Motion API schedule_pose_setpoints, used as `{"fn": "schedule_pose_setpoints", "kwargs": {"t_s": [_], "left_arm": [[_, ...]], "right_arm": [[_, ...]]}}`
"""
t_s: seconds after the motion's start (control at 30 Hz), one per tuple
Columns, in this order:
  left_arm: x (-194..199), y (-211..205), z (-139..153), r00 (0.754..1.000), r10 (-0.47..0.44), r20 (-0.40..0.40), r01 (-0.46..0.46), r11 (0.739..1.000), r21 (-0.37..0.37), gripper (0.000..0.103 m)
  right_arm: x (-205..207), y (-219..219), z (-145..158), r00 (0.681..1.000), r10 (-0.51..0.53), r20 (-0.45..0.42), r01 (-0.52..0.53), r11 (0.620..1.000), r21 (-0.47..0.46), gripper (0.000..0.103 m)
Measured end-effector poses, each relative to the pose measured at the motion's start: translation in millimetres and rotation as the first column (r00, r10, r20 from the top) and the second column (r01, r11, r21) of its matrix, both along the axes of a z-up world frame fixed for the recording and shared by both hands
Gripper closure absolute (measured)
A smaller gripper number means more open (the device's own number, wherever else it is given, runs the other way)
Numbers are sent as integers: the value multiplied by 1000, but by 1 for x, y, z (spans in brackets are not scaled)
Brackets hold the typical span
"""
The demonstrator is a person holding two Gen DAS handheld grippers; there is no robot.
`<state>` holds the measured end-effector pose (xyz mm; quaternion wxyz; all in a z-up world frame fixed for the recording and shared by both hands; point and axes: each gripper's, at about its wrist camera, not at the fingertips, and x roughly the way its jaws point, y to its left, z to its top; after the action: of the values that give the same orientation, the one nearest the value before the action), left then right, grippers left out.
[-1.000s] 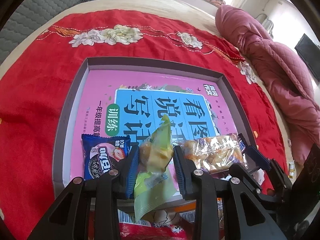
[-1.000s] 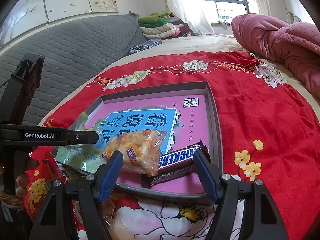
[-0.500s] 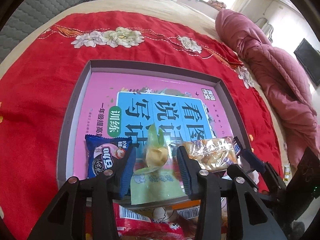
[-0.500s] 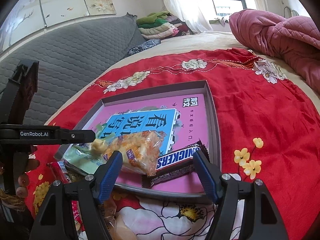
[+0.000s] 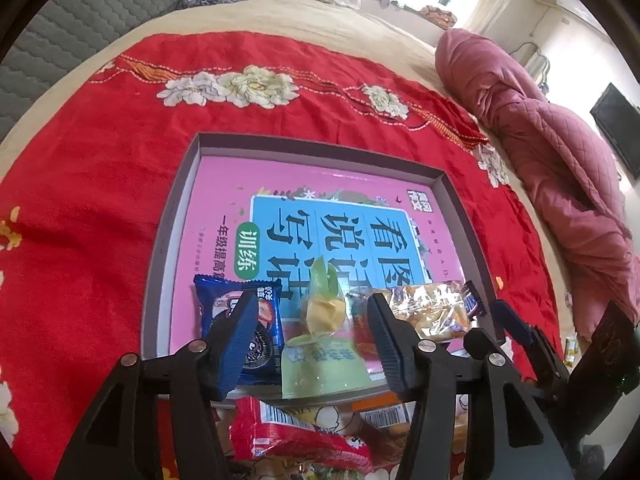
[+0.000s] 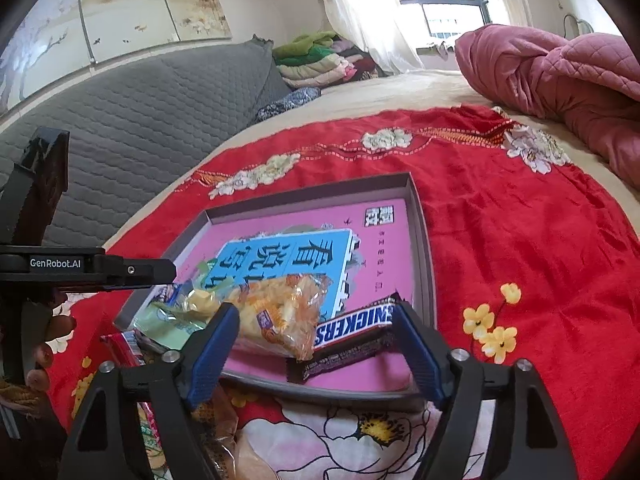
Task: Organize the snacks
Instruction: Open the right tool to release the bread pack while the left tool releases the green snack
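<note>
Bright daylight pours in from the window (image 6: 444,12), blowing out the curtains (image 6: 360,12). Shadows stay soft. Heavy fisheye bend with black corners in both views; snack wrappers show some glare.

Four snack packets (image 5: 325,344), one tray (image 5: 168,240)

L wrist cam sits low at the near edge of the shallow grey cardboard tray (image 5: 168,216) w/ pink liner, looking steeply down and forward. R wrist cam looks from the near right corner, lower and flatter, toward the grey quilted headboard (image 6: 132,112). Both share tray (image 6: 420,216) and red floral blanket (image 5: 80,184).
</note>
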<state>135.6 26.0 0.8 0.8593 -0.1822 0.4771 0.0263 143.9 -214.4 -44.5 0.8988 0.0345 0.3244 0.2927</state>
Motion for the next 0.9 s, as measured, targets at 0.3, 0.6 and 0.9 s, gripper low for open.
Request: {"fn": "schedule_pose_setpoints", "kwargs": {"t_s": [0.3,0.6,0.9], "left_arm": [[-10,8,16,1000,15,25,-15,999,31,38],[-22,22,25,999,42,34,-43,998,39,38],[-36,31,32,998,46,41,-48,997,54,38]], "right_arm": [[-4,-3,10,999,1,36,-1,1000,20,15],[-9,-6,19,998,1,68,-5,998,55,8],[-26,-2,33,990,49,132,-60,995,75,2]]}}
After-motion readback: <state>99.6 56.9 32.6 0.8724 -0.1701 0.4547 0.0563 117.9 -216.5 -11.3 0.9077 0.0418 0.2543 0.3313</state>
